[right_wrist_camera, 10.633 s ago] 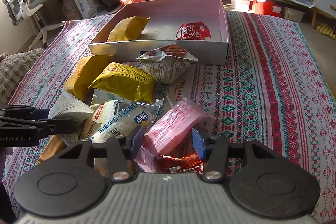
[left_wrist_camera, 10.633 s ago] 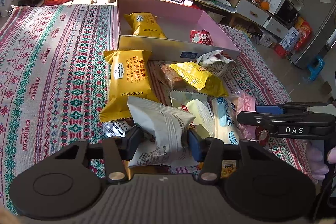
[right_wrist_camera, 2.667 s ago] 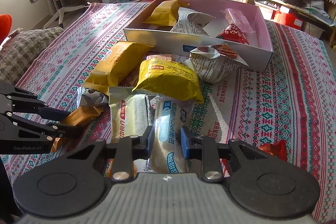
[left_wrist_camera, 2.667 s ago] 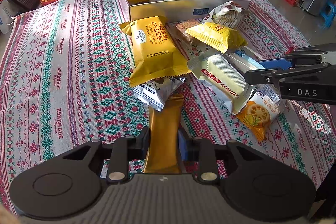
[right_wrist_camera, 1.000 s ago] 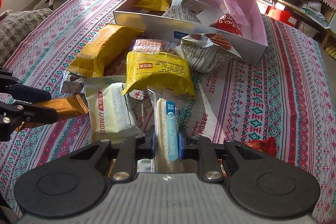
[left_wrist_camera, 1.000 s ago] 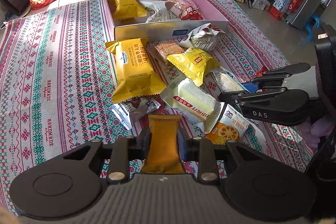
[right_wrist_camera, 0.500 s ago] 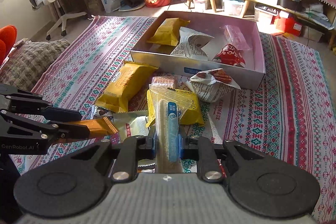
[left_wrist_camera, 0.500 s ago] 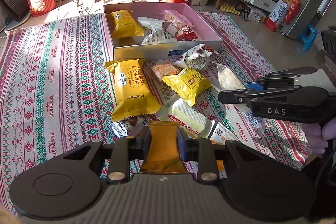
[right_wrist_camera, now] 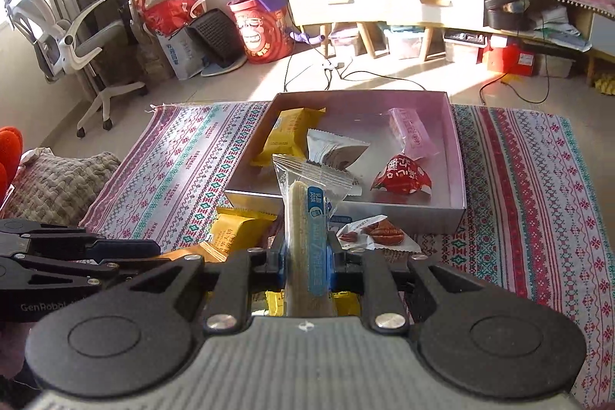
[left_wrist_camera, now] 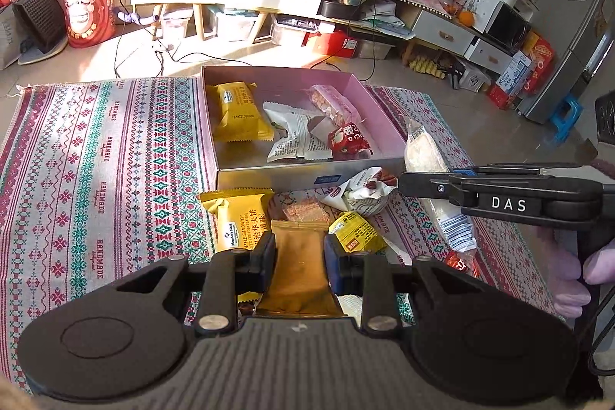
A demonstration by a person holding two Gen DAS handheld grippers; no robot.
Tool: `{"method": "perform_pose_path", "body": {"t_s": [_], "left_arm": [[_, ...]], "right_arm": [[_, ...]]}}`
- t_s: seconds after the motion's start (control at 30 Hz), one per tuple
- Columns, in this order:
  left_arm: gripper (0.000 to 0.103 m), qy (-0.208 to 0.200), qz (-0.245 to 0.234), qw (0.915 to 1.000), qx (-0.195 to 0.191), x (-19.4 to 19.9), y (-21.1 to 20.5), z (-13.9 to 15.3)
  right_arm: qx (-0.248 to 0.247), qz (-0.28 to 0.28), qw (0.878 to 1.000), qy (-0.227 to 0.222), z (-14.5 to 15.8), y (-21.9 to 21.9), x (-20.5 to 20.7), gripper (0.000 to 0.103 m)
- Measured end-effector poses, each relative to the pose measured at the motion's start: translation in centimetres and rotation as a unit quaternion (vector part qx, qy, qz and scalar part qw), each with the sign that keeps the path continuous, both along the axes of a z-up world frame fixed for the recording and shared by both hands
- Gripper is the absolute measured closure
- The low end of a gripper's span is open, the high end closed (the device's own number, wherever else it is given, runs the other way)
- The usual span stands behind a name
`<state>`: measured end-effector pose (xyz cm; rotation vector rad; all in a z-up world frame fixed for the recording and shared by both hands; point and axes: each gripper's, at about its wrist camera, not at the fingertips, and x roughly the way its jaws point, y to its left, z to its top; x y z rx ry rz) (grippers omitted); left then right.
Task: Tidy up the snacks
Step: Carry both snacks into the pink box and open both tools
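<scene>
1. The left gripper (left_wrist_camera: 299, 250) is clenching a golden-brown packet (left_wrist_camera: 299, 268), holding it above the patterned cloth (left_wrist_camera: 96, 179).
2. The right gripper (right_wrist_camera: 307, 258) is clamping a clear-wrapped wafer bar (right_wrist_camera: 307, 229) with a blue label, its top end pointing toward the box (right_wrist_camera: 457, 179).
3. The box is sitting on the cloth, holding a yellow packet (left_wrist_camera: 236, 112), a white packet (left_wrist_camera: 296, 137), a pink packet (left_wrist_camera: 334, 102) and a red packet (left_wrist_camera: 348, 139).
4. More snacks are lying just in front of the box, among them a long yellow packet (left_wrist_camera: 234, 221) and a nut packet (right_wrist_camera: 378, 235).
</scene>
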<state>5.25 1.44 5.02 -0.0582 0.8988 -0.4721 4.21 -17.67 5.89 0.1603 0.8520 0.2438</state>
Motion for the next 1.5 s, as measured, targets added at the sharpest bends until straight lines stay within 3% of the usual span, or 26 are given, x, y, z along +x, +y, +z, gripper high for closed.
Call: {"method": "perform_pose_path", "body": {"t_s": [0.33,0.57,0.8,0.87,1.13,1.33,1.4,1.5], "left_arm": [[0.070,-0.004,0.041,0.9989,-0.020,5.3,-0.3,0.3],[0.070,0.007,0.052,0.9980,-0.036,9.4,-1.5,-1.2],[0.071,0.005,0.046,0.9989,-0.005,11.3,-3.4,-3.6],[0.085,0.006,0.046,0.9989,0.002,11.8,-3.6,-4.0],[0.086,-0.012,0.051,0.9986,-0.013,12.7,-3.8,-4.1],[0.083,-0.010,0.064,0.9979,-0.002,13.1,-3.8,-4.3],[0.078,-0.012,0.061,0.9981,-0.005,12.7,-3.7,-4.2],[0.058,-0.019,0.060,0.9980,-0.005,12.2,-3.8,-3.7]], "right_arm": [[0.041,-0.042,0.998,0.001,0.0,-1.8,3.8,0.087],[0.061,-0.072,0.996,0.008,-1.0,-3.3,7.5,0.086],[0.053,-0.093,0.994,0.028,-3.4,-3.6,10.3,0.086],[0.056,-0.098,0.993,0.036,-4.1,-3.6,10.9,0.086],[0.050,-0.102,0.993,0.044,-5.1,-3.0,11.9,0.085],[0.053,-0.112,0.992,0.028,-4.3,-3.3,11.6,0.069],[0.054,-0.114,0.992,0.024,-4.0,-3.5,11.6,0.060],[0.047,-0.116,0.992,0.016,-3.6,-3.7,11.3,0.051]]}}
